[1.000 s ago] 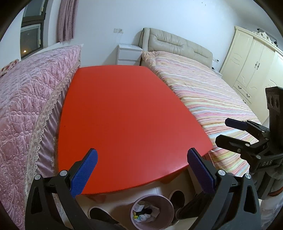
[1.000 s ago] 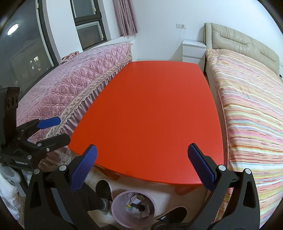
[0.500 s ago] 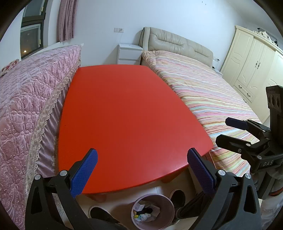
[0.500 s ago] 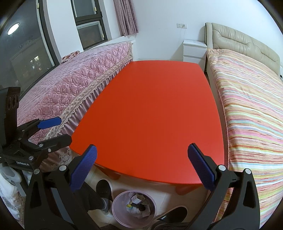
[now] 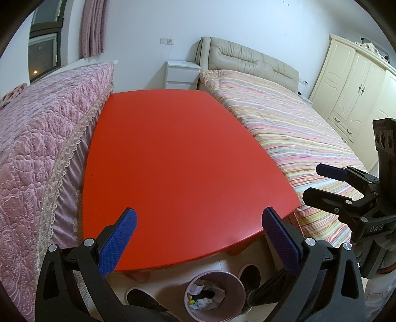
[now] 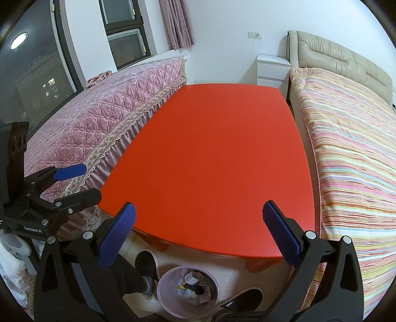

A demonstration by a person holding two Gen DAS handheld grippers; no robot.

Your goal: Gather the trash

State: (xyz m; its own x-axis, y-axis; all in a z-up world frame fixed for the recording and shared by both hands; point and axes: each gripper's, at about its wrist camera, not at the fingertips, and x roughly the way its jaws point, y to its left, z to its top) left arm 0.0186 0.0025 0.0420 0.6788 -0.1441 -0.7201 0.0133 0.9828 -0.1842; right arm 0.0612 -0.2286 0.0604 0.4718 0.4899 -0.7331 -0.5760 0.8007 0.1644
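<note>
Red worktop point(image 5: 178, 158) sits between pink quilted bed point(image 5: 37, 138) and striped bed point(image 5: 292, 128) with beige headboard point(image 5: 247, 59). White nightstand point(image 5: 182, 74) behind worktop, cream wardrobe point(image 5: 354, 91) far side, dark window point(image 6: 37, 62), pink curtain point(image 6: 177, 22).

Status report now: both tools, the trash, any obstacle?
Left tool open, right tool open, both empty. Trash in pink bin on floor. Red table shows no trash. Nothing in the way.

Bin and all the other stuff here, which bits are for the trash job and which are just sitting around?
For the job: trash bin with scraps inside, left gripper, right gripper, both open.
Just there: red table, striped bed, pink quilt, nightstand.
</note>
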